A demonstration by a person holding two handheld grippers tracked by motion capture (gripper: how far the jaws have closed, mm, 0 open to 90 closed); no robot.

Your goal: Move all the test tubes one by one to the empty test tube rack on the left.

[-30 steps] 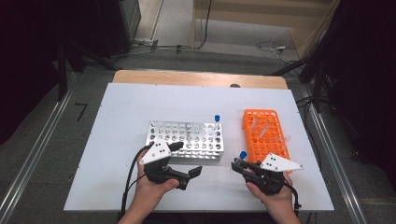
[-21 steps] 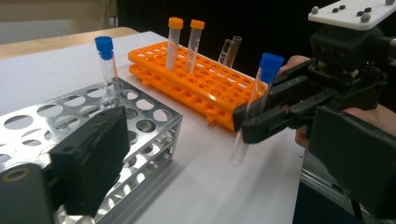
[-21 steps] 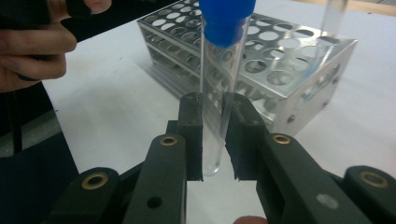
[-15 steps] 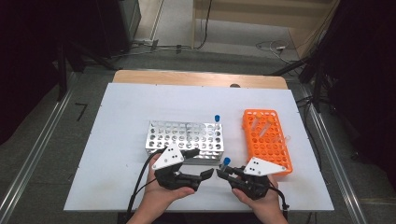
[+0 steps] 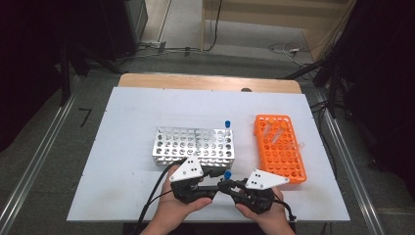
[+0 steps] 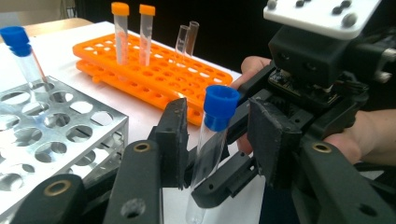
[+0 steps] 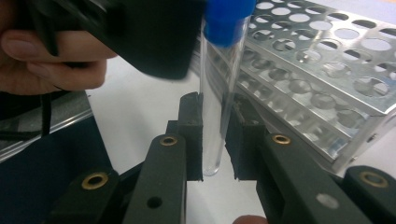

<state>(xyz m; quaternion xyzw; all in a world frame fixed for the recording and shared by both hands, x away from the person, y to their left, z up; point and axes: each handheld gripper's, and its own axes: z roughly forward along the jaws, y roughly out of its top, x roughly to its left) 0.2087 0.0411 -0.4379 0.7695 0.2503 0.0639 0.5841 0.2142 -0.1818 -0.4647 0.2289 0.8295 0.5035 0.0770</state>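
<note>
A clear tube with a blue cap point(image 5: 227, 174) stands upright near the table's front edge, with my right gripper point(image 5: 230, 185) shut on its lower part. In the right gripper view both pads of that gripper point(image 7: 217, 135) press on the glass point(image 7: 215, 112). My left gripper point(image 5: 218, 183) faces it from the left. Its jaws have just been closing around the tube's upper part point(image 6: 212, 135). In the left gripper view a gap still shows on each side between the pads point(image 6: 175, 140) and the tube, so the left gripper point(image 6: 223, 140) stays open.
A silver metal rack point(image 5: 193, 144) stands just behind the grippers, with one blue-capped tube point(image 5: 227, 123) at its far right corner. To its right lies an orange rack point(image 5: 279, 147) holding two orange-capped tubes point(image 6: 120, 28) and a few uncapped ones point(image 6: 187, 37).
Both hands have come together at the front middle of the table. The left jaws have narrowed around the blue-capped tube that the right gripper carries.
</note>
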